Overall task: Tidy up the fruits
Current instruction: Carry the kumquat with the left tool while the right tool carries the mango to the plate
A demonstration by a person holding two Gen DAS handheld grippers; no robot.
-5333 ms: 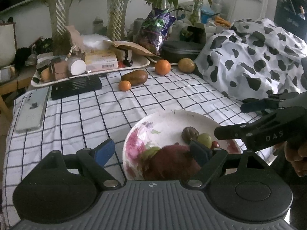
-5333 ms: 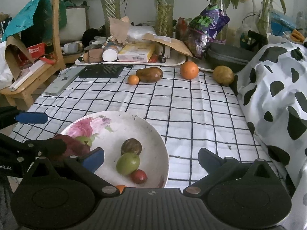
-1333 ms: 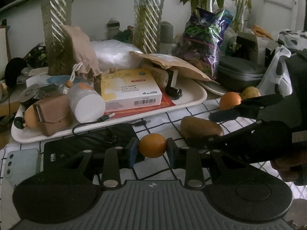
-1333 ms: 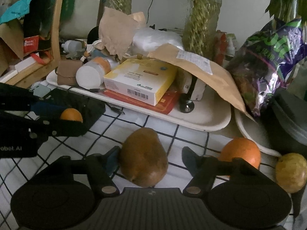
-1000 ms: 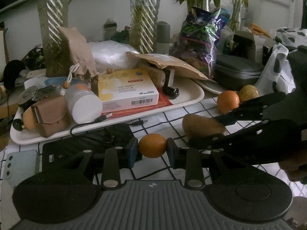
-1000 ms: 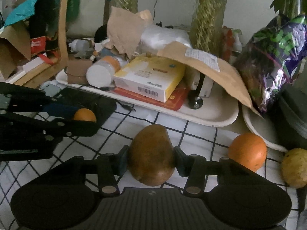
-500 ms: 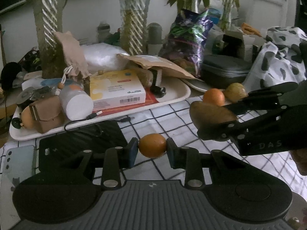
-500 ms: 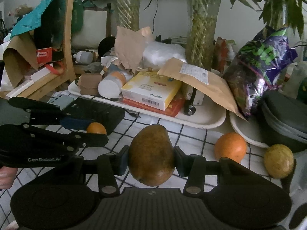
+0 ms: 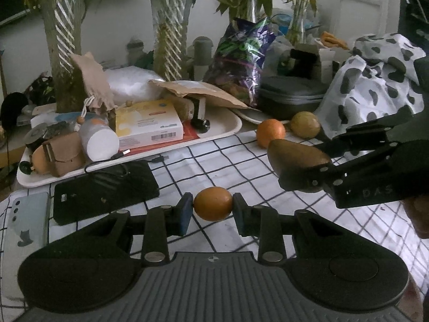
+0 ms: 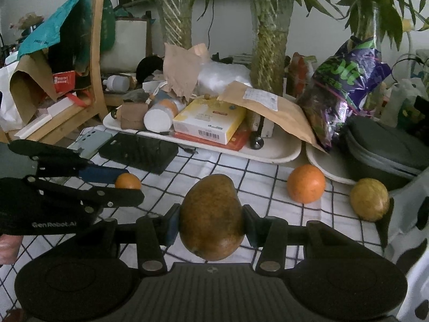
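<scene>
My left gripper [image 9: 213,209] is shut on a small orange [image 9: 213,207] and holds it above the checked tablecloth; it also shows in the right wrist view [image 10: 128,182]. My right gripper [image 10: 211,226] is shut on a brown mango [image 10: 211,217], held off the cloth; it also shows in the left wrist view [image 9: 296,158], to the right of the small orange. A larger orange [image 10: 306,187] and a yellow-green round fruit [image 10: 369,199] lie on the cloth at the back right.
A white tray [image 9: 222,131] of boxes, a bottle and pouches stands at the back. A black pad [image 9: 104,190] and a phone [image 9: 25,228] lie on the left. A cow-print cloth [image 9: 375,80], a grey case [image 10: 386,150] and plant vases crowd the rear.
Both grippers have drawn back and risen from the back of the table with their fruits; the tray and the two remaining fruits look farther away.
</scene>
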